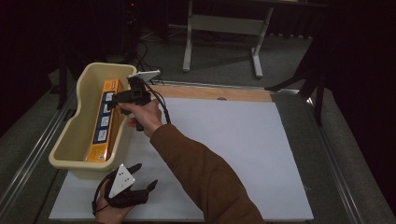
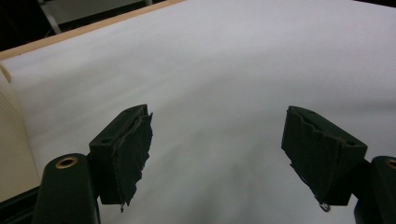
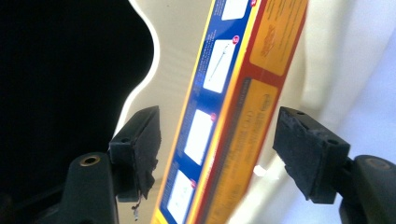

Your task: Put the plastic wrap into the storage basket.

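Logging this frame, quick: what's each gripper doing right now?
Left gripper: open, empty, above the white sheet.
Right gripper: open, jaws either side of the orange box in the cream tub, not clamped.

Your tub [image 1: 79, 126] sits at the left of the frame, on the left edge of the sheet [image 1: 233, 149] covering the table. The long box [image 1: 103, 122] lies inside it, running lengthwise. Your right gripper [image 1: 122, 97] hangs over the tub's right rim, upper left of centre. Your left gripper [image 1: 133, 186] is at bottom left, just in front of the tub.
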The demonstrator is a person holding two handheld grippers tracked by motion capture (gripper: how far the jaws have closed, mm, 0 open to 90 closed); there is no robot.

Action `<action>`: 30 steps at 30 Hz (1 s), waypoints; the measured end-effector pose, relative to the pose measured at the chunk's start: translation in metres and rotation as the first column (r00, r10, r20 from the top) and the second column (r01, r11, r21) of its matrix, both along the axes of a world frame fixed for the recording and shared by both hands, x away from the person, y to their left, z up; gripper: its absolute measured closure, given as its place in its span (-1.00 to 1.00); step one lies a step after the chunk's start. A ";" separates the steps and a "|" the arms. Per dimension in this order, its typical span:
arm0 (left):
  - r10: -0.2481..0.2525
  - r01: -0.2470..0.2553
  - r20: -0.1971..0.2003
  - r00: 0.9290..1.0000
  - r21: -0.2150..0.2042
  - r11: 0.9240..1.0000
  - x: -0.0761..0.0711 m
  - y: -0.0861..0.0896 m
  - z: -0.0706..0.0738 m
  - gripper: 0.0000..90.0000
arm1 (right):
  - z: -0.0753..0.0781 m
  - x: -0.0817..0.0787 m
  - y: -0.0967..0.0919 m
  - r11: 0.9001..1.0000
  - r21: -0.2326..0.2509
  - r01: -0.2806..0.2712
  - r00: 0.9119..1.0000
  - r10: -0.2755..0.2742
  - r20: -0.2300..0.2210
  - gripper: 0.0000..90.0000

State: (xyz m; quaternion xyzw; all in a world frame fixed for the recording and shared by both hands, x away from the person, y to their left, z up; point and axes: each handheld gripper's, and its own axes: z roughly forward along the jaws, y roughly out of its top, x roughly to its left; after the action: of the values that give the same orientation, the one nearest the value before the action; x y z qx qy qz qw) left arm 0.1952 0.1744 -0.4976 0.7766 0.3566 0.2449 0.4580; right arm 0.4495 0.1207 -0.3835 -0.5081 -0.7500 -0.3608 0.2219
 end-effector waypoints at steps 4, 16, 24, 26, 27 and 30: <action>0.002 -0.002 0.000 1.000 -0.002 1.000 0.000 0.000 0.000 -0.47 | 0.004 -0.004 -0.012 0.998 -0.039 -0.047 0.992 0.051 0.117 -0.24; 0.015 -0.015 -0.002 1.000 -0.002 1.000 0.001 0.001 0.000 -0.47 | 0.005 -0.031 -0.065 0.955 -0.200 -0.218 0.855 0.286 0.433 -0.27; 0.036 -0.036 -0.011 0.999 -0.002 0.999 0.002 0.003 -0.001 -0.47 | 0.005 -0.060 -0.121 0.931 -0.288 -0.224 0.749 0.354 0.560 -0.29; 0.042 -0.042 -0.011 0.999 -0.003 0.999 0.002 0.003 0.000 -0.47 | 0.003 -0.067 -0.138 0.925 -0.315 -0.212 0.718 0.366 0.592 -0.30; 0.042 -0.042 -0.011 0.999 -0.003 0.999 0.002 0.003 0.000 -0.47 | 0.003 -0.067 -0.138 0.925 -0.315 -0.212 0.718 0.366 0.592 -0.30; 0.050 -0.050 -0.012 0.999 0.003 0.999 0.002 0.003 0.000 -0.47 | -0.007 -0.082 -0.176 0.927 -0.325 -0.187 0.684 0.360 0.635 -0.32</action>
State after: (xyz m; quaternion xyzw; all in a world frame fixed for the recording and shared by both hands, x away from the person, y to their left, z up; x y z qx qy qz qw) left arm 0.1968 0.1773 -0.4978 0.7693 0.3783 0.2522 0.4488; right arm 0.3678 -0.0551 -0.3902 -0.2429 -0.8829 -0.3938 -0.0799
